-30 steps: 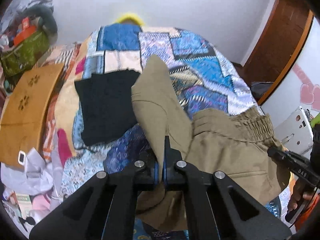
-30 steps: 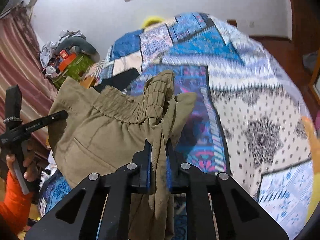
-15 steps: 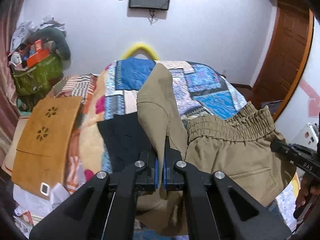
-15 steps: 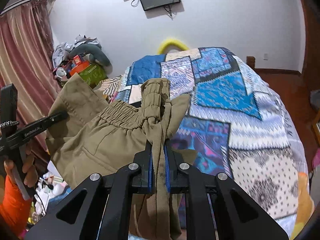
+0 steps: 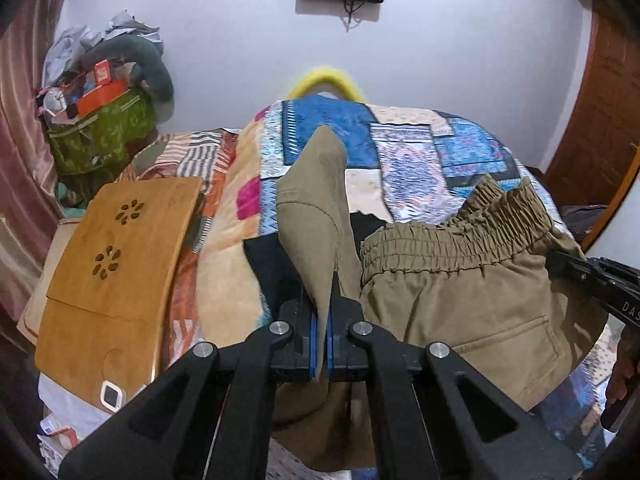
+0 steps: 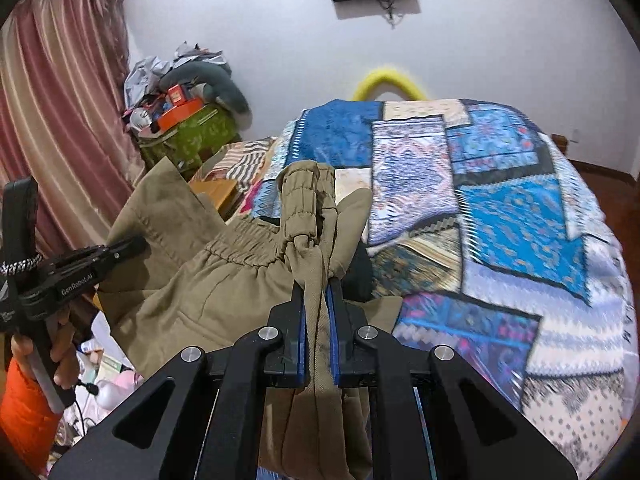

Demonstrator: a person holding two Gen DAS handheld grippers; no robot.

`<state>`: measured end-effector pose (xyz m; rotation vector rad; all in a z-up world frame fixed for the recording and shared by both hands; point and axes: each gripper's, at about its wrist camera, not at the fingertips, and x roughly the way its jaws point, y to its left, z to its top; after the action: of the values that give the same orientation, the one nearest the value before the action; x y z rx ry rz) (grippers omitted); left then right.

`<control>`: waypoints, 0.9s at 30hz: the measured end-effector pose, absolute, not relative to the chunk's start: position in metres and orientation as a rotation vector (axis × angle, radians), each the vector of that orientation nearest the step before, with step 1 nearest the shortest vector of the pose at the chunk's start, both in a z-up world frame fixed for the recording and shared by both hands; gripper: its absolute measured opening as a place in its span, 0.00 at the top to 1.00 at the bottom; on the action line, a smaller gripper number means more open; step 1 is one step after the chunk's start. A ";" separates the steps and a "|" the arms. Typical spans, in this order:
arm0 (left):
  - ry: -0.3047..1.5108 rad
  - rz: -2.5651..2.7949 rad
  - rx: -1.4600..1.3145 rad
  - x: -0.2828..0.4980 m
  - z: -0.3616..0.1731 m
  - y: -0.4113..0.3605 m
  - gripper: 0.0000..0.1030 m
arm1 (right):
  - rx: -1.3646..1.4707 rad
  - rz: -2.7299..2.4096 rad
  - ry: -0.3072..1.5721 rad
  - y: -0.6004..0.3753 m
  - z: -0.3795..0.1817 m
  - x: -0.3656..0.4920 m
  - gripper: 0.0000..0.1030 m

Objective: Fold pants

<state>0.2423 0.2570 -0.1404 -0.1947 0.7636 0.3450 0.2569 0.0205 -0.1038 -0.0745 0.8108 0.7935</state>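
Khaki pants (image 5: 460,292) with a gathered elastic waistband hang in the air over a patchwork bed, stretched between both grippers. My left gripper (image 5: 323,300) is shut on a corner of the pants, whose cloth stands up in a point above the jaws. My right gripper (image 6: 320,292) is shut on a bunched fold of the pants (image 6: 224,288) at the waistband. In the right wrist view the left gripper (image 6: 132,246) shows at far left, pinching the cloth. In the left wrist view the right gripper (image 5: 560,262) grips at far right.
The patchwork bedspread (image 6: 500,216) covers the bed beyond the pants. A black garment (image 5: 272,264) lies on it under the pants. A wooden lap desk (image 5: 116,272) sits to the left, a green bag (image 5: 100,136) with clutter behind it, a curtain (image 6: 52,120) at left.
Both grippers have pulled back from the bed and tipped up with the pants still held; the wall and its screen have come into view, and the black garment is more covered.
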 end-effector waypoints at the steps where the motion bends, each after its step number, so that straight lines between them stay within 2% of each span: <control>1: 0.764 0.353 -0.195 0.246 -0.143 0.261 0.97 | -0.079 0.799 0.810 0.027 -0.106 0.261 0.93; 9: 0.775 0.405 -0.193 0.280 -0.177 0.298 0.97 | -0.127 0.813 0.763 0.070 -0.119 0.293 0.93; 16: 0.962 0.438 -0.244 0.321 -0.264 0.330 0.96 | -0.266 0.769 0.778 0.095 -0.151 0.322 0.93; 18: 1.034 0.450 -0.258 0.326 -0.291 0.339 0.93 | -0.308 0.743 0.824 0.097 -0.164 0.330 0.92; 21: 1.078 0.456 -0.290 0.321 -0.315 0.348 0.81 | -0.319 0.691 0.941 0.091 -0.187 0.341 0.91; 27: 1.085 0.448 -0.297 0.305 -0.313 0.351 0.67 | -0.245 0.623 1.083 0.066 -0.204 0.350 0.76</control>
<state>0.3051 0.3506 -0.3126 -0.2971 1.0849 0.4481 0.3498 0.0664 -0.2043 -0.2446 1.0834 0.6226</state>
